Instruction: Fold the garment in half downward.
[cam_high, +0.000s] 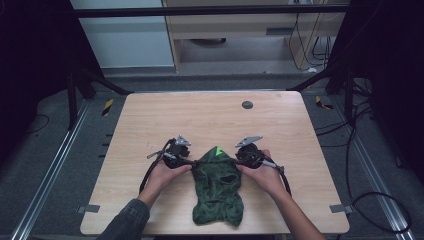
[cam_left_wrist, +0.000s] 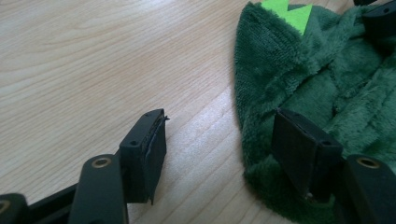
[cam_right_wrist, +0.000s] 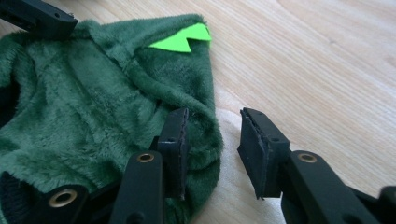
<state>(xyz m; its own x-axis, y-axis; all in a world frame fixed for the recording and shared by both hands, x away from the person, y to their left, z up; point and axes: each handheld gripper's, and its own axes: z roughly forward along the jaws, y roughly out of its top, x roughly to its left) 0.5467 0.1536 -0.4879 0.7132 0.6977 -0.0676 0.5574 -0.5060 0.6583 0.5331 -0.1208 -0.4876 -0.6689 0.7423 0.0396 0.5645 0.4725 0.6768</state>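
Pale wood-grain table under a dark frame rig is carrying a single item: a dark green plush hooded garment with a bright green zigzag patch, lying flat near the person's edge. A person is bringing the left hand-held gripper and the right hand-held gripper to opposite sides of the hood. Each is standing partly open, one jaw over the fleece, the other over bare wood, straddling the edge without pinching it. Judging by this, the grasp is being set up; next, both would need to close on the fabric edges. No containers are in sight.
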